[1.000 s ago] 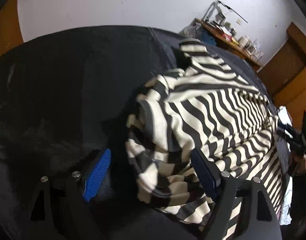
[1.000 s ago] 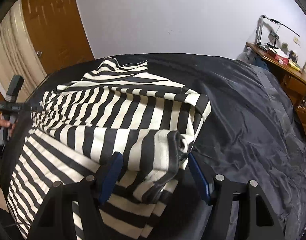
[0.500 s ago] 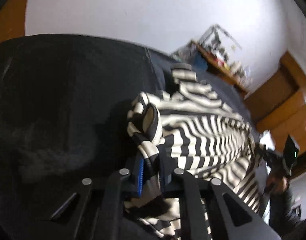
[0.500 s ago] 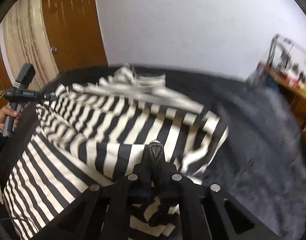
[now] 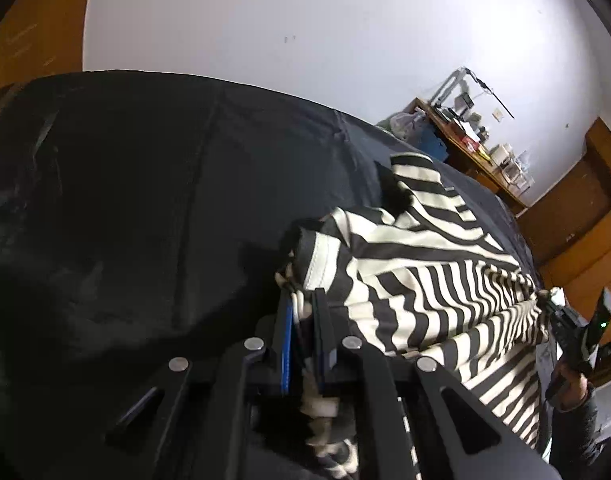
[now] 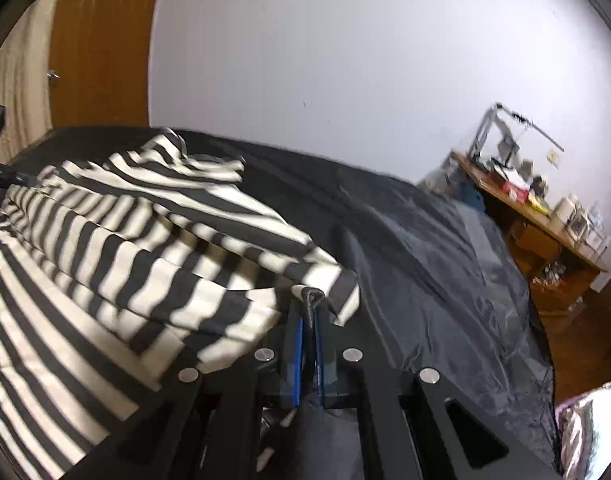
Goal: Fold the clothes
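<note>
The striped top [image 5: 433,280] is being held at two corners above the dark cover [image 5: 145,220] of what looks like a bed or table; which one cannot be told.

Left side: the left claw [image 5: 305,312] is clamped narrow on a bunched corner of the top, with cloth squeezed between the blue pads and a thick cuff-like roll sticking up just past the tips. This claw is being pointed steeply downward toward the cover.

Right side: the right claw [image 6: 307,312] is pinched nearly flat on a thin dark edge of the top [image 6: 125,248], only a sliver of fabric showing above the pads. It is being angled down as well, with the top spreading away to its left. In the left view, a hand [image 5: 569,380] is seen gripping the right claw's handle at the far edge.

Risks, as judged: the right pinch is being made on very little cloth, so the edge could slip out once the top is pulled taut. On the left, several layers are being grabbed at once, so the fold could come out lumpy or skewed. The slick cover could be dragged along if a claw is lowered into it.
</note>
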Action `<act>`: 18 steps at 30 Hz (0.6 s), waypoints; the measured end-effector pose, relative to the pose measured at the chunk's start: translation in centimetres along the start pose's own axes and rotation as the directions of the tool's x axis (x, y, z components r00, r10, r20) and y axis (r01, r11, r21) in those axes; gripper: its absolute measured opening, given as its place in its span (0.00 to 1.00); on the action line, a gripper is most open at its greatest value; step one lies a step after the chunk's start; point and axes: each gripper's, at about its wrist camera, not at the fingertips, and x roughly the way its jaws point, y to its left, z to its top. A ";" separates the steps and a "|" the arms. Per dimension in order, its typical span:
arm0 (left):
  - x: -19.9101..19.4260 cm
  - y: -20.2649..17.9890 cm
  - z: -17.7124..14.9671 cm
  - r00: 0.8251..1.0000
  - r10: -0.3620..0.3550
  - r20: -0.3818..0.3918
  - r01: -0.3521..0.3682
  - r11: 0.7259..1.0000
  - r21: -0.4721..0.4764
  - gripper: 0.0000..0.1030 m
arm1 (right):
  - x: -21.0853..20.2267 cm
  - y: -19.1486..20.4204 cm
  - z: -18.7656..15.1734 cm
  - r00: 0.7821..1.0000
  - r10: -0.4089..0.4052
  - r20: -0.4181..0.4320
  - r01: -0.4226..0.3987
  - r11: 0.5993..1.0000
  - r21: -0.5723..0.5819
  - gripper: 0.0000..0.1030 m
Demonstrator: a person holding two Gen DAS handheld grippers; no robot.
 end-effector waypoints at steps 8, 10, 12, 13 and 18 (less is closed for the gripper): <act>-1.4 0.7 0.5 0.999 0.044 0.015 -0.044 0.999 0.012 0.11 | 0.0 -1.2 0.4 1.000 0.020 -0.013 -0.020 0.998 0.052 0.07; -2.3 -0.5 0.0 1.000 0.020 0.019 -0.021 0.998 0.063 0.18 | -1.3 -1.4 0.5 1.000 0.004 0.021 -0.005 0.999 0.047 0.07; -3.4 -2.3 -0.6 1.000 -0.005 0.023 0.001 0.991 0.137 0.34 | -2.4 -1.9 0.6 0.999 -0.002 0.042 -0.001 0.998 0.066 0.07; -3.8 -3.5 -1.0 0.999 -0.023 0.023 0.018 0.982 0.186 0.47 | -2.7 -2.0 0.8 0.999 -0.003 0.046 0.000 0.997 0.077 0.07; -2.8 -9.0 -3.5 0.999 -0.035 -0.036 0.046 0.915 0.401 0.64 | -3.3 -0.8 1.5 0.989 0.138 0.056 -0.142 0.987 0.081 0.07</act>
